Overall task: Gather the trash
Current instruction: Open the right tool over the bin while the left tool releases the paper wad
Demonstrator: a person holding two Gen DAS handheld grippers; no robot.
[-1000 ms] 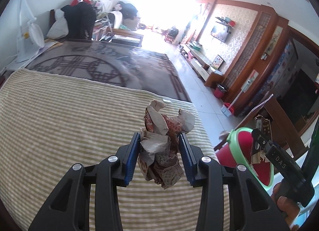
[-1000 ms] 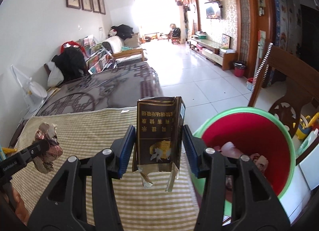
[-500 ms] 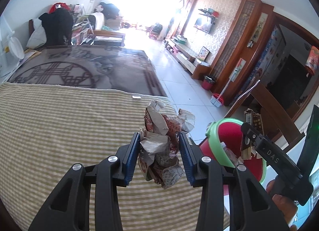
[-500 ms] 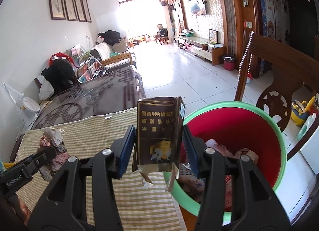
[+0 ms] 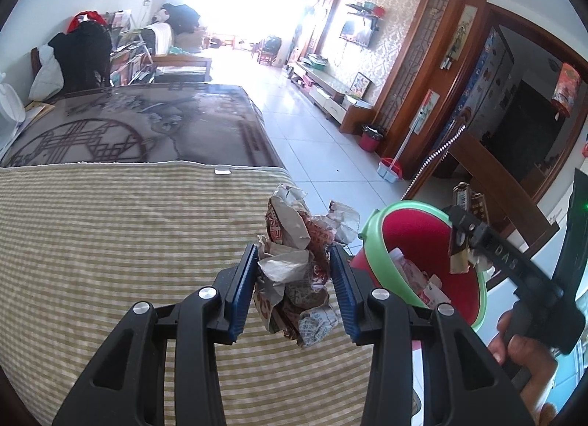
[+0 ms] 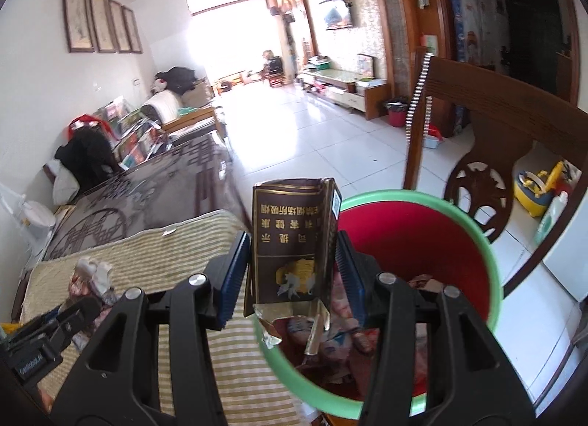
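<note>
Nearest the left wrist camera, our left gripper (image 5: 293, 288) is closed down to the width of a crumpled paper wad (image 5: 298, 268), which is clamped between its two blue pads (image 5: 242, 290) and juts above and below them. The wad hangs over the near right corner of the striped green-and-cream cloth (image 5: 110, 242) that covers the table, just beside the bin.

In the right wrist view, our right gripper (image 6: 290, 275) is likewise narrowed onto a load: a flattened brown cigarette carton (image 6: 292, 242), held upright with its print inverted and its torn lower flaps hanging free. The carton's lower end hangs over the near left rim of the bin; the left pad is still over the cloth.

The red bin with green rim (image 6: 492, 279) stands just off the table's right edge, and wrappers and paper scraps lie in its bottom. From the left wrist view we see the same bin (image 5: 371, 242), with the right gripper and its carton poised above the far side of the opening and the hand (image 5: 522, 349) that holds the tool at lower right.

Behind the bin stands a carved wooden chair (image 6: 488, 125). Beyond the cloth, a dark patterned tabletop (image 5: 139, 125) extends away. Farther off lie a white tiled floor (image 6: 294, 132), a sofa heaped with clothes, four framed pictures on the left wall (image 6: 103, 18), and a wall-mounted television (image 6: 338, 16).
</note>
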